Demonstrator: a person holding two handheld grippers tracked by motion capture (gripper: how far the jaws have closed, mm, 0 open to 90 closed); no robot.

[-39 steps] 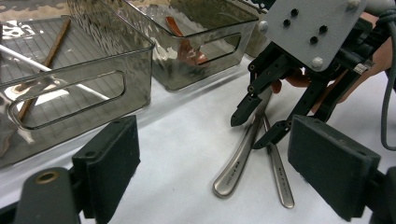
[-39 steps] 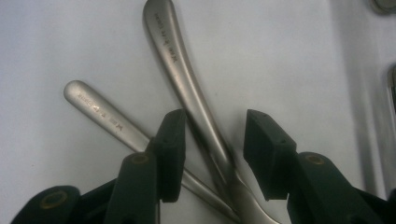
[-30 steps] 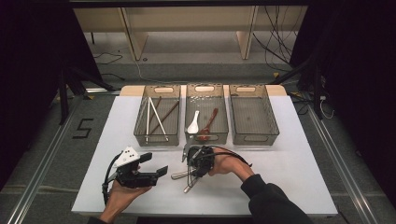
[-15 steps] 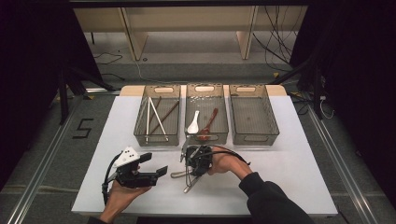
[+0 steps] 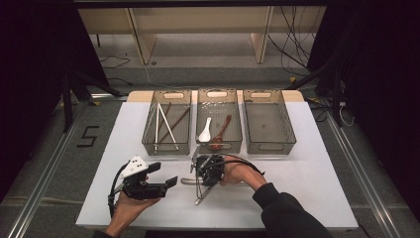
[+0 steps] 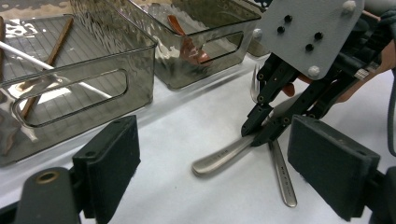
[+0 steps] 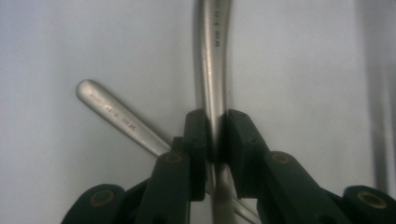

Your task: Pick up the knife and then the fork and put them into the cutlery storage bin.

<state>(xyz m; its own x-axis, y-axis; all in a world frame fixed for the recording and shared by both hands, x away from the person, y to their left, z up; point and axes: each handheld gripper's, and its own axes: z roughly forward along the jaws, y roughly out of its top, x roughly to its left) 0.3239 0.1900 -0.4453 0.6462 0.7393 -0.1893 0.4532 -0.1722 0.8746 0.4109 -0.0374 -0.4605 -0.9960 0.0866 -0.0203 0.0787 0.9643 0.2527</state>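
Now right hand-held gripper [image 7: 215, 135] just closing, pinching steel handle [image 7: 214, 56]; left hand-held gripper [image 6: 212, 172] spread.

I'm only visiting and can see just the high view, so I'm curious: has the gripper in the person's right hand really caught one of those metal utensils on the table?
Observer: Yes. In the right gripper view the right gripper has just been closing, and its pads now press on one steel handle from both sides.
Operator: And the other utensil?
Observer: The second handle slants off to one side, outside the pads, lying on the white table.
Operator: What do they look like up close?
Observer: Both handles are plain shiny metal with a line of small stamped lettering, too blurred to read.
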